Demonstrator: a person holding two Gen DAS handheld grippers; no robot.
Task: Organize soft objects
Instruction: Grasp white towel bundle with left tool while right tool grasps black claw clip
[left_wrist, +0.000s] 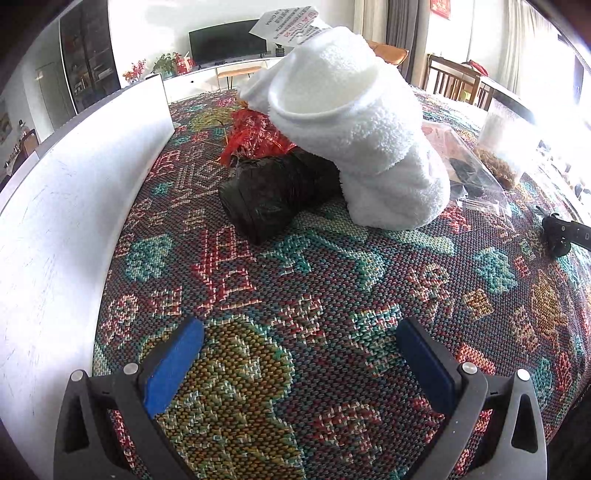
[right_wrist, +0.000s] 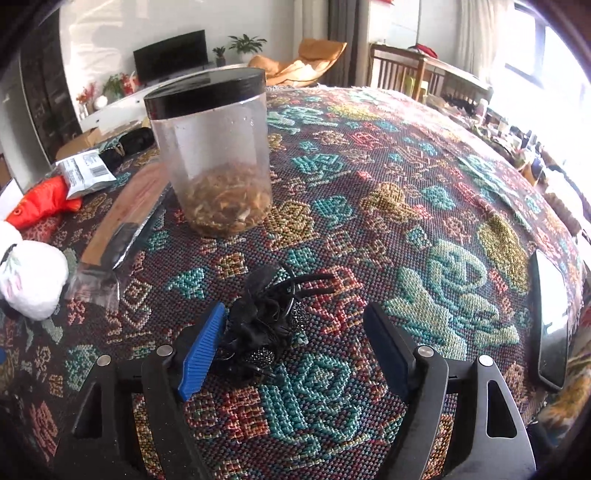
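Observation:
In the left wrist view a white fluffy plush (left_wrist: 354, 140) lies on the patterned woven cloth (left_wrist: 295, 295), leaning over a black rolled bag (left_wrist: 273, 195) and a red tinsel ornament (left_wrist: 255, 136). My left gripper (left_wrist: 299, 354) is open over bare cloth, well short of them. In the right wrist view a black fabric hair clip (right_wrist: 266, 325) lies on the cloth between the fingers of my right gripper (right_wrist: 295, 343). The clip sits close against the left blue pad (right_wrist: 203, 350) and far from the right pad, so the gripper is open. A red plush fish (right_wrist: 40, 206) and a white plush (right_wrist: 29, 280) lie at far left.
A white board (left_wrist: 74, 221) stands along the left. A clear jar with a black lid (right_wrist: 214, 147) stands just beyond the clip. A clear plastic bag (right_wrist: 122, 221) and a grey packet (right_wrist: 85, 173) lie to its left. A phone (right_wrist: 550, 321) rests at the right edge.

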